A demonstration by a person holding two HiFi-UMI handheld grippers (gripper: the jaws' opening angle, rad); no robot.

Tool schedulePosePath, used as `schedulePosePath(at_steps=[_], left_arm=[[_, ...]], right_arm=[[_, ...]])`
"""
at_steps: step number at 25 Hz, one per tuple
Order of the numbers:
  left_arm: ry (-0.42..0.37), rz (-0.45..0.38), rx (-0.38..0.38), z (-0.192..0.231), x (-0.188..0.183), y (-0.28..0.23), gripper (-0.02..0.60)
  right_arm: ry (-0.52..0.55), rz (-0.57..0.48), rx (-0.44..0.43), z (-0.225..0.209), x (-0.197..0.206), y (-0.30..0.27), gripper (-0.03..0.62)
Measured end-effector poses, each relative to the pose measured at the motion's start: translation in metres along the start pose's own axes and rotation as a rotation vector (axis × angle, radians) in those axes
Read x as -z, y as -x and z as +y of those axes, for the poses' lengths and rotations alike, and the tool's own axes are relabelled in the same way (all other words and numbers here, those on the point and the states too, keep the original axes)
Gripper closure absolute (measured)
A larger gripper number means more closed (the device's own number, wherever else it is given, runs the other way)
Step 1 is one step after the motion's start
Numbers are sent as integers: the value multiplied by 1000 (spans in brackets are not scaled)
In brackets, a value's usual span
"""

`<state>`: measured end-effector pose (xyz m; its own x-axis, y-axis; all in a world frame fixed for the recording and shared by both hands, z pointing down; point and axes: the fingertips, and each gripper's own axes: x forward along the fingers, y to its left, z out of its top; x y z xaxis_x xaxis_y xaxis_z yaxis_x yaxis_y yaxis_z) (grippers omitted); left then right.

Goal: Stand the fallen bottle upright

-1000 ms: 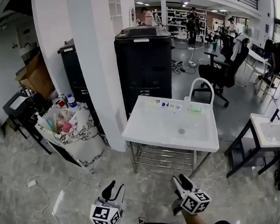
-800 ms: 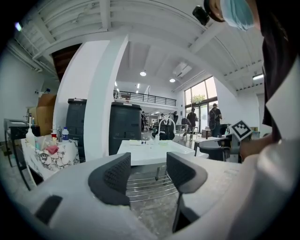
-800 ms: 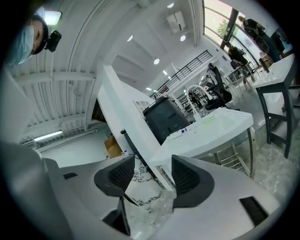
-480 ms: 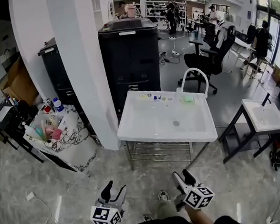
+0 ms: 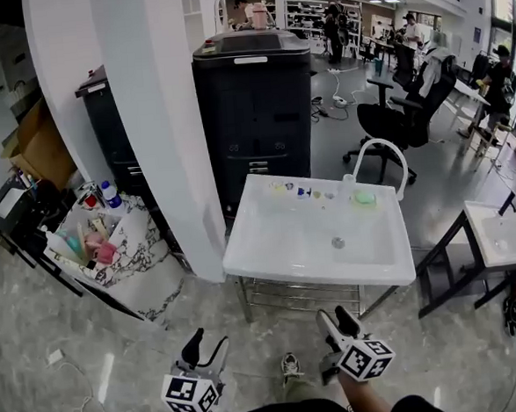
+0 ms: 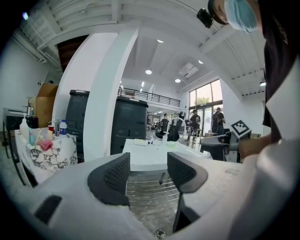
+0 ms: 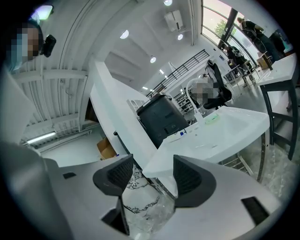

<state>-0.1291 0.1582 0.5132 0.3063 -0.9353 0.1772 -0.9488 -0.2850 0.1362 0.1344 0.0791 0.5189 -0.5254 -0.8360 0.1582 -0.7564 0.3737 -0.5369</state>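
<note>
A white sink [image 5: 270, 253] on a metal stand is ahead of me in the head view. Several small items [image 5: 301, 191] and a green soap [image 5: 363, 199] sit on its back ledge by the curved faucet [image 5: 386, 152]. They are too small to tell a fallen bottle among them. My left gripper [image 5: 206, 343] and right gripper [image 5: 335, 317] hover low over the floor, short of the sink's front edge. Both have just been opening and stand open with nothing between them. The left gripper [image 6: 147, 171] faces the sink's stand, and the right gripper [image 7: 152, 173] faces the sink's left corner.
A white pillar [image 5: 159, 119] and a black cabinet [image 5: 256, 113] stand behind the sink. A marble-patterned bin [image 5: 125, 254] with several bottles is at the left. A second sink [image 5: 500, 237] and an office chair [image 5: 402, 125] are at the right. People stand far back.
I have stepped closer to the sink, and both grippers came forward with me. A shoe now shows between them. The jaws of both look wider.
</note>
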Motion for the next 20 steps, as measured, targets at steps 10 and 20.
schedulePosePath(at_steps=[10, 20], left_arm=[[-23, -22, -9, 11, -40, -121, 341], [-11, -15, -8, 2, -45, -200, 341]], right_arm=[[0, 15, -47, -51, -62, -102, 347], [-8, 58, -101, -91, -94, -155, 349]])
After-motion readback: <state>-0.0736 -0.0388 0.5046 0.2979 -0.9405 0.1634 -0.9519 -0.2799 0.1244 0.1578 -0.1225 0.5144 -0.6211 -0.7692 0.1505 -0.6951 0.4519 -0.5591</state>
